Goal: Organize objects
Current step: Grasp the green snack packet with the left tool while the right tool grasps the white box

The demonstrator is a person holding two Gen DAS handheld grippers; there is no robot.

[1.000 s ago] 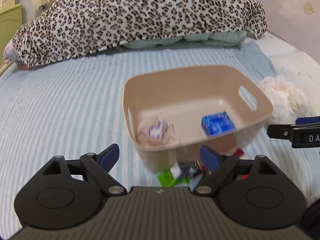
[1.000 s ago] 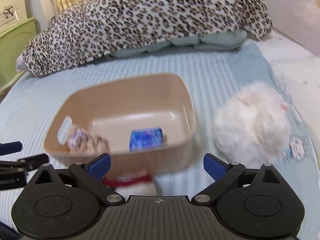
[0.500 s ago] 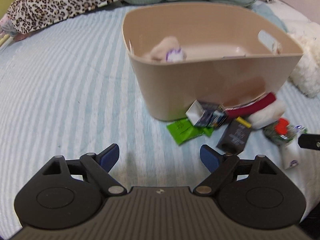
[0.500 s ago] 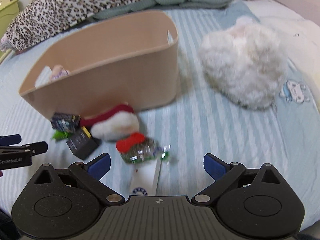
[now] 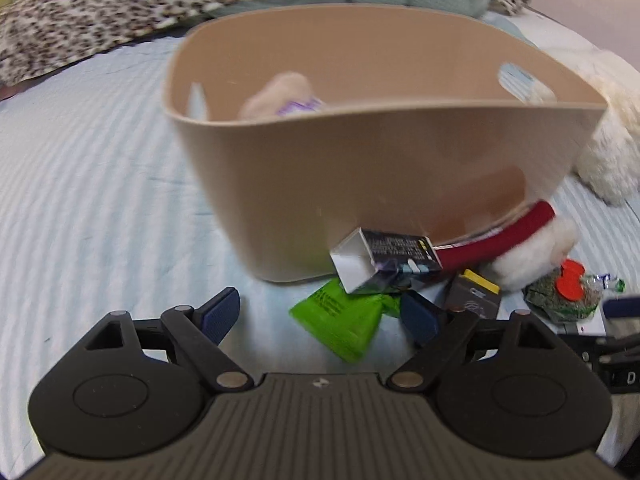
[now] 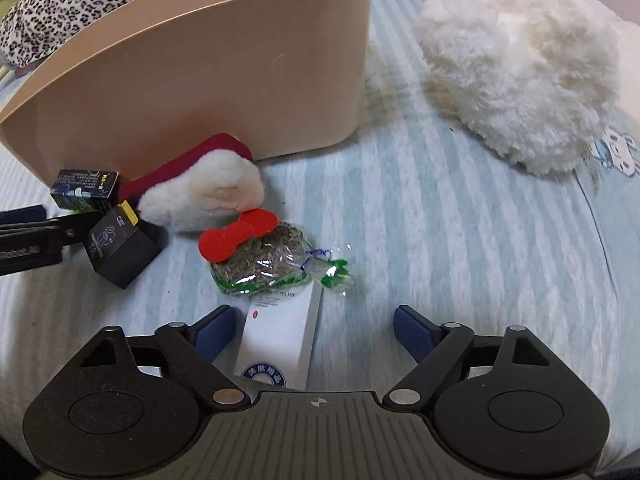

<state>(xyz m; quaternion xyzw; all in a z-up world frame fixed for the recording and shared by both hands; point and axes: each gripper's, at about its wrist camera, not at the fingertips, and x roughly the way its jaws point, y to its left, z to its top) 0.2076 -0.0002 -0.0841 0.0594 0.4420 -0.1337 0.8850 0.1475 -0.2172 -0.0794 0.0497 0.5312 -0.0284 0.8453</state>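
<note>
A tan plastic bin (image 5: 360,168) (image 6: 200,80) stands on the striped bed, with a pink plush (image 5: 280,94) inside. Loose items lie in front of it: a green packet (image 5: 340,320), a dark open carton (image 5: 384,260) (image 6: 86,188), a black box with a yellow tab (image 5: 474,298) (image 6: 118,246), a red-and-white plush (image 5: 532,248) (image 6: 204,196), a clear bag of seeds with a red bow (image 6: 260,256) (image 5: 564,298) and a white box (image 6: 280,336). My left gripper (image 5: 324,312) is open, low over the green packet. My right gripper (image 6: 312,332) is open around the white box.
A fluffy white plush (image 6: 520,68) (image 5: 612,144) lies right of the bin. A leopard-print pillow (image 5: 160,4) lies behind it at the bed's head. The striped sheet (image 5: 80,184) stretches to the left of the bin.
Both grippers have dropped from above the bin to bed level and moved closer to the loose items in front of it. Both stay open.
</note>
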